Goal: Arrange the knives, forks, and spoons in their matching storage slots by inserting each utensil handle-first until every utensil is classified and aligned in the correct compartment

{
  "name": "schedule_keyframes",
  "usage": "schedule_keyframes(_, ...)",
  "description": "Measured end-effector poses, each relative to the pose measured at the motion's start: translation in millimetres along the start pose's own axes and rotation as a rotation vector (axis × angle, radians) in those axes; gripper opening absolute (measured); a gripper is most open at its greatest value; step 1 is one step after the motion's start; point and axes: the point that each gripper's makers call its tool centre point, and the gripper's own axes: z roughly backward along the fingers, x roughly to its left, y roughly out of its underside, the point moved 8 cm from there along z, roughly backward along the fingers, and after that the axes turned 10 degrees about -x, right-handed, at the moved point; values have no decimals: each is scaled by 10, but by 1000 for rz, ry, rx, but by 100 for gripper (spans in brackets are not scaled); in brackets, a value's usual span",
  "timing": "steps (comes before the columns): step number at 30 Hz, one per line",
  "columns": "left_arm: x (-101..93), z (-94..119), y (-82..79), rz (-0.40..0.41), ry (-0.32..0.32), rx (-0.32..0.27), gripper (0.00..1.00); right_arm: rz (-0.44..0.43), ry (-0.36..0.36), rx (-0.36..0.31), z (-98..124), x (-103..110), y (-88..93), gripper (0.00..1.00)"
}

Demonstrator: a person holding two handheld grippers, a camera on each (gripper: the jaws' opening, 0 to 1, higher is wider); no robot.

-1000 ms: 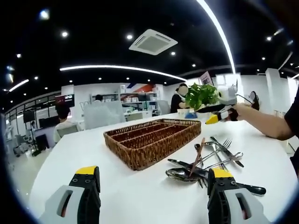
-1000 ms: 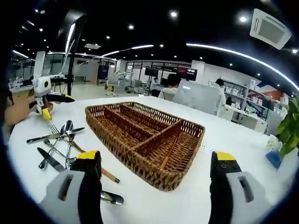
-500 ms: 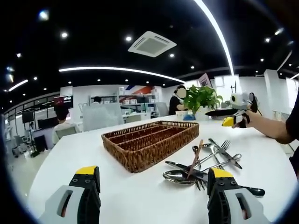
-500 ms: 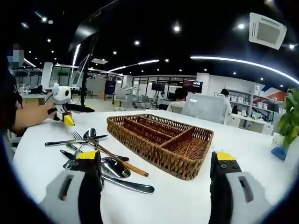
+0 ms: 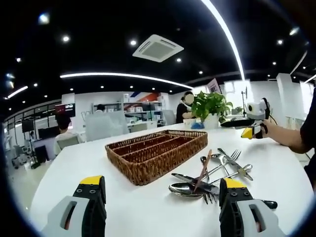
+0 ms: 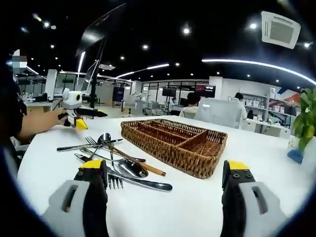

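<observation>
Holding both grippers above the white table point(image 5: 148, 207), we keep the left gripper point(image 5: 163, 207) fingers apart and the right gripper point(image 6: 165, 207) fingers apart, each gripping nothing. Our wicker tray point(image 6: 176, 144) sits mid-table, and the pile of utensils point(image 6: 116, 165) lies just beside it, outside its compartments.

Open-plan office: desks point(image 6: 256, 121), monitors point(image 6: 206, 90)

Grey, black-faced jaws with yellow tips are seen on the left gripper point(image 5: 157, 190) and right gripper point(image 6: 167, 173). A black short sleeve point(image 6: 11, 116) is worn.
</observation>
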Motion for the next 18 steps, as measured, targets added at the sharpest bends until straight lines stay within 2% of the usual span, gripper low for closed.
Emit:
schedule_keyframes(11, -16, 12, -21, 4, 9, -9, 100, 17, 0, 44, 32, 19, 39, 100)
schedule_keyframes(18, -15, 14, -36, 5, 14, -11, 100, 14, -4, 44, 35, -1, 39, 100)
